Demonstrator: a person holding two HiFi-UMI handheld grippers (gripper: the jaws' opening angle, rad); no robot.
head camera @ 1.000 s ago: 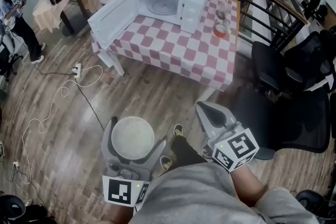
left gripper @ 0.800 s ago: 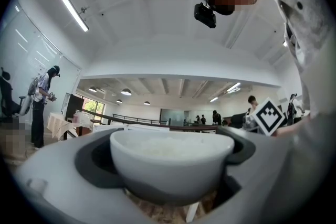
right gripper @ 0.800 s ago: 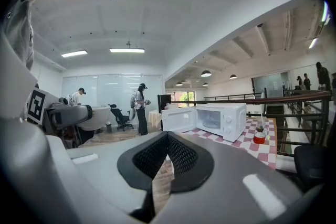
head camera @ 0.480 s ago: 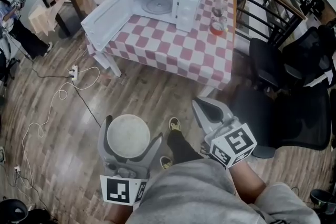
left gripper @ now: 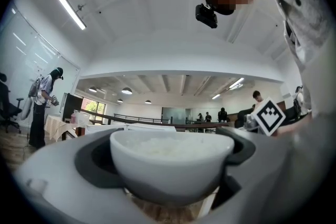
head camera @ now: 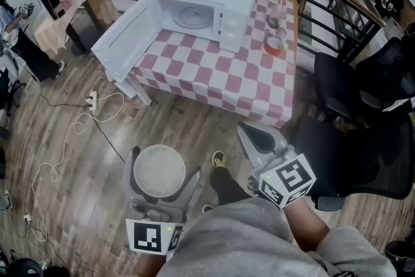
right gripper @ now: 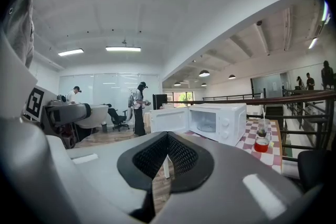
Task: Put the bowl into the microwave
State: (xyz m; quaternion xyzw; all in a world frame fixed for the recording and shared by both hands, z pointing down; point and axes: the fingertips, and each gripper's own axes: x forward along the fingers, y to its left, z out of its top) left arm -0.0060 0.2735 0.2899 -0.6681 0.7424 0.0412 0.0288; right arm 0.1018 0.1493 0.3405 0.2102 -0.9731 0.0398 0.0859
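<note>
A white bowl [head camera: 159,170] with a pale filling sits between the jaws of my left gripper [head camera: 162,164], which is shut on it, low over the wooden floor. In the left gripper view the bowl [left gripper: 170,165] fills the space between both jaws. My right gripper [head camera: 260,138] hangs beside it to the right, shut and holding nothing; its pads meet in the right gripper view [right gripper: 167,138]. The white microwave [head camera: 202,2] stands on the checkered table [head camera: 224,74] well ahead. Its door [head camera: 124,37] is swung wide open to the left and the glass turntable [head camera: 193,15] shows. The microwave [right gripper: 216,121] also appears in the right gripper view.
A glass with red liquid [head camera: 275,45] stands on the table right of the microwave. Black office chairs [head camera: 363,139] crowd the right side. A power strip and white cable [head camera: 94,100] lie on the floor at left. A curved railing [head camera: 324,0] runs behind the table.
The table and microwave have shifted slightly in the head view as I moved. The bowl stays held in the left gripper and the right gripper stays shut.
</note>
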